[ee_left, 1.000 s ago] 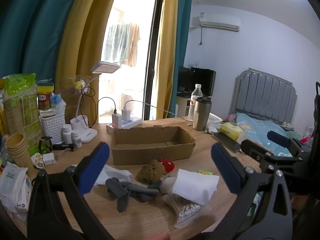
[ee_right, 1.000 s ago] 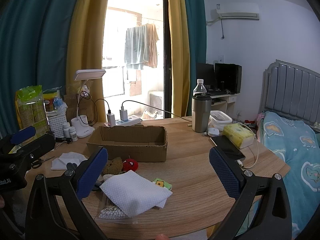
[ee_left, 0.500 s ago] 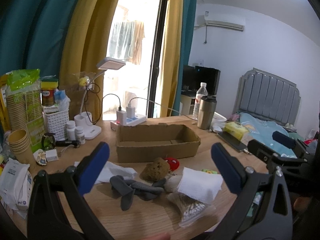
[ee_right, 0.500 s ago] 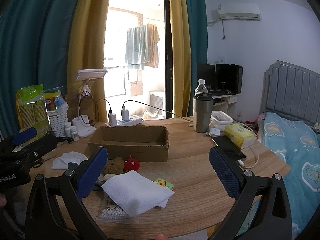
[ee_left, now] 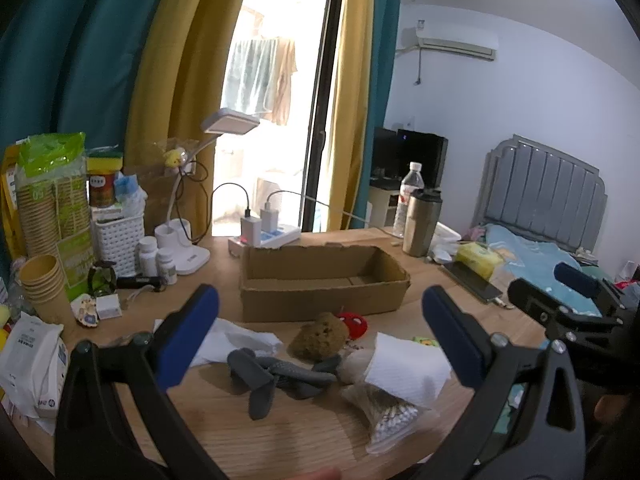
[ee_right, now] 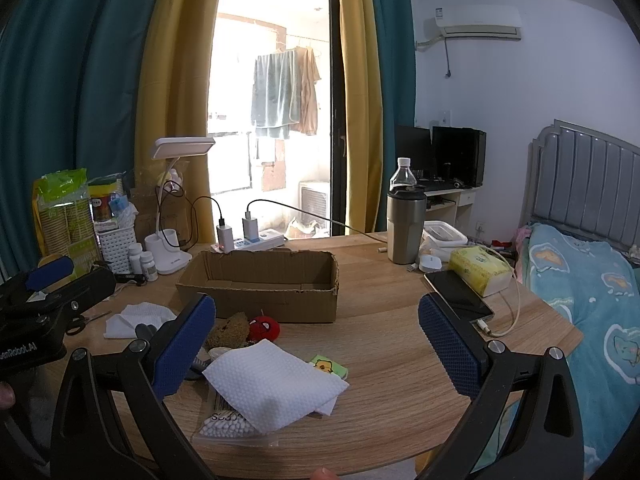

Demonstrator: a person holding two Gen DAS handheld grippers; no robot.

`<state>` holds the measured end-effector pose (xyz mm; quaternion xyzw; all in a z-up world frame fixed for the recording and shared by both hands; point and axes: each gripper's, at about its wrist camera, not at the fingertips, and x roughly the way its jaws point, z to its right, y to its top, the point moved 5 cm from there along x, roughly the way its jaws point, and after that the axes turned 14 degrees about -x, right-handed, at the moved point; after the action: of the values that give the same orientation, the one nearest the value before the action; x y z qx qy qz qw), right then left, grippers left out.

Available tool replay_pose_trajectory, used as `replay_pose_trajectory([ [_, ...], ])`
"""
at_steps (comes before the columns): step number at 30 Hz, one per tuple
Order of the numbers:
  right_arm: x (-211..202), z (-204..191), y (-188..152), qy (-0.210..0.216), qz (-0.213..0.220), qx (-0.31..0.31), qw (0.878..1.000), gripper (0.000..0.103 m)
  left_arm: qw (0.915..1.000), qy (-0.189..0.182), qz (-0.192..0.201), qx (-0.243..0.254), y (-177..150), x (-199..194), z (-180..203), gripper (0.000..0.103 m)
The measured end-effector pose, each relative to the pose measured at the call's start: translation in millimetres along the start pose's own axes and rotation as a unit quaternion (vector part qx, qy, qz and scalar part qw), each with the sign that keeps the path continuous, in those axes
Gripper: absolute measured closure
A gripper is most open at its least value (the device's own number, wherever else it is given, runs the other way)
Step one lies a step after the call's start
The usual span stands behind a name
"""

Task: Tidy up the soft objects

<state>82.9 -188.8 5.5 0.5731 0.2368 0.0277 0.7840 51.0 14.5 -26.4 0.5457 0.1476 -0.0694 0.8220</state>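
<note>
Two tongs: left tongs (ee_left: 320,332) & right tongs (ee_right: 316,344) gape wide, empty.
Sponge (ee_left: 319,336): light, squashy; pinch mid-body.
Box (ee_left: 324,280): empty, toward desk (ee_right: 400,344) far edge.

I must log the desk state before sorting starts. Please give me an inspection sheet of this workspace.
Surface: wooden table, crowded on its left side.
Job's things: cardboard box looks empty; brown sponge, grey glove, white cloth, red plush lie in front of it.
Clutter: bag of cotton swabs, phone, steel tumbler, paper cups.
Grippers: left gripper and right gripper both open, holding nothing.
Cables: chargers in power strip; cable at phone.
Surroundings: curtains, bed.
</note>
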Motion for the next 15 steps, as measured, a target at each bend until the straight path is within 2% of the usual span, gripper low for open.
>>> replay_pose_trajectory([
  [15,2.1,3.4,-1.2,0.000,-0.001,0.003,1.000,0.000,1.0000,-0.005,-0.005,0.004,-1.2,2.1,4.3,0.001],
])
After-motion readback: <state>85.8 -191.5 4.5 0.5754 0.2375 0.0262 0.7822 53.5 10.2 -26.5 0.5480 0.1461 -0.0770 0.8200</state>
